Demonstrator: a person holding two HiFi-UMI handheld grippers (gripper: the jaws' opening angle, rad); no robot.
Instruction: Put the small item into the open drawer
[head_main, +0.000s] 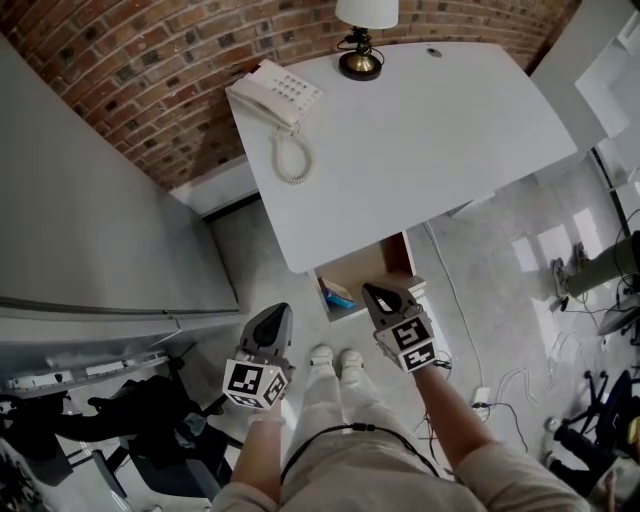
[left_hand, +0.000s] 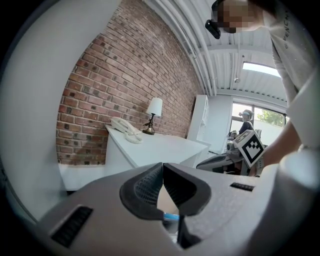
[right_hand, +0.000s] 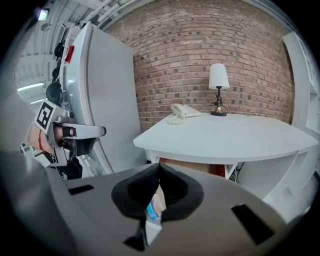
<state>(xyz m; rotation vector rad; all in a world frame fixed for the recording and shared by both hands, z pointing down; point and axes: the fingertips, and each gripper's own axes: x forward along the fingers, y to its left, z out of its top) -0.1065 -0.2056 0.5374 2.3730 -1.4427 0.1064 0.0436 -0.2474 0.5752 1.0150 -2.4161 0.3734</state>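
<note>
The wooden drawer (head_main: 368, 266) stands pulled out from under the white desk (head_main: 420, 140). A small blue packet (head_main: 338, 296) lies inside it at its left side. My right gripper (head_main: 372, 290) hovers just over the drawer's front edge, shut with nothing between its jaws. My left gripper (head_main: 279, 312) hangs to the left of the drawer, also shut and empty. In the right gripper view the blue packet (right_hand: 152, 210) shows below the closed right gripper (right_hand: 159, 165), with the drawer (right_hand: 192, 166) behind. In the left gripper view the left gripper (left_hand: 162, 165) has its pads touching, a sliver of the packet (left_hand: 170, 216) beneath.
A white telephone (head_main: 275, 95) and a table lamp (head_main: 362, 40) stand on the desk by the brick wall. A tall grey cabinet (head_main: 90, 200) flanks the left. My white shoes (head_main: 335, 358) are in front of the drawer. Cables lie on the floor at right.
</note>
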